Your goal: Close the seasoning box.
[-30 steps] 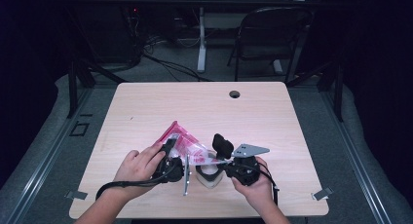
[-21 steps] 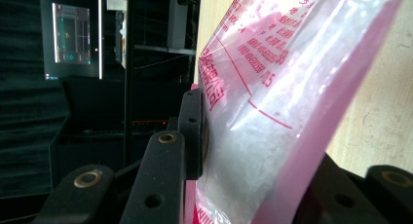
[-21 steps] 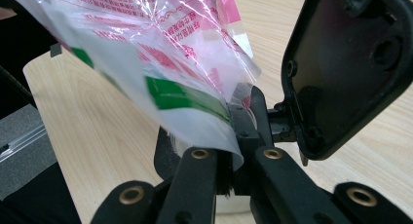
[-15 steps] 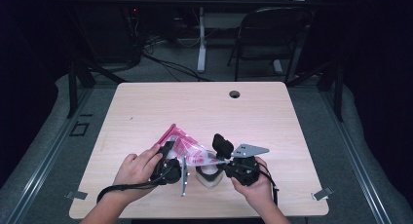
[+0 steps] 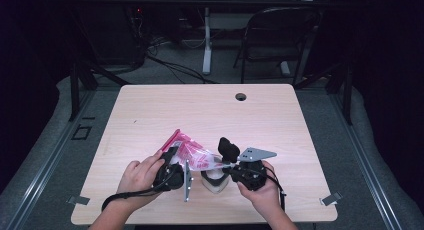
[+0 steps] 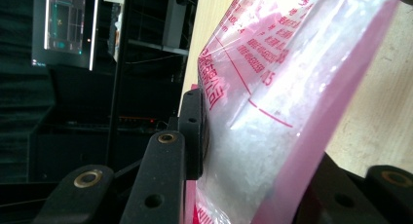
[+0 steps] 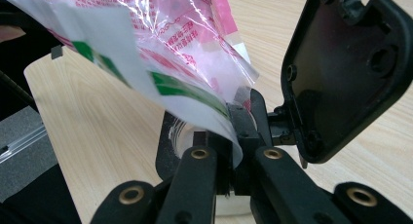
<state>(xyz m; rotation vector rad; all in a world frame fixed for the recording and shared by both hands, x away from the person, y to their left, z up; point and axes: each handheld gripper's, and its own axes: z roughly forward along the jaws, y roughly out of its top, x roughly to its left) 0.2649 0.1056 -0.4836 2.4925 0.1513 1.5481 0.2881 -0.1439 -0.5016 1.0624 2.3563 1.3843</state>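
A clear plastic bag (image 5: 196, 156) with pink edges and red print hangs stretched between both grippers, just above the table's near edge. My left gripper (image 5: 172, 159) holds its left end; in the left gripper view the bag (image 6: 272, 102) fills the gap between the jaws and the left pad presses on it. My right gripper (image 5: 226, 165) is shut on the bag's right edge, and in the right gripper view its jaws (image 7: 234, 124) pinch a white and green strip of the bag (image 7: 160, 53). A black plastic piece (image 7: 348, 73) stands just beside the right jaw.
A white round object (image 5: 214, 183) sits on the wooden table (image 5: 210, 110) under the bag, between the two hands. A cable hole (image 5: 241, 96) lies near the far edge. A chair (image 5: 280, 35) and desk legs stand beyond the table.
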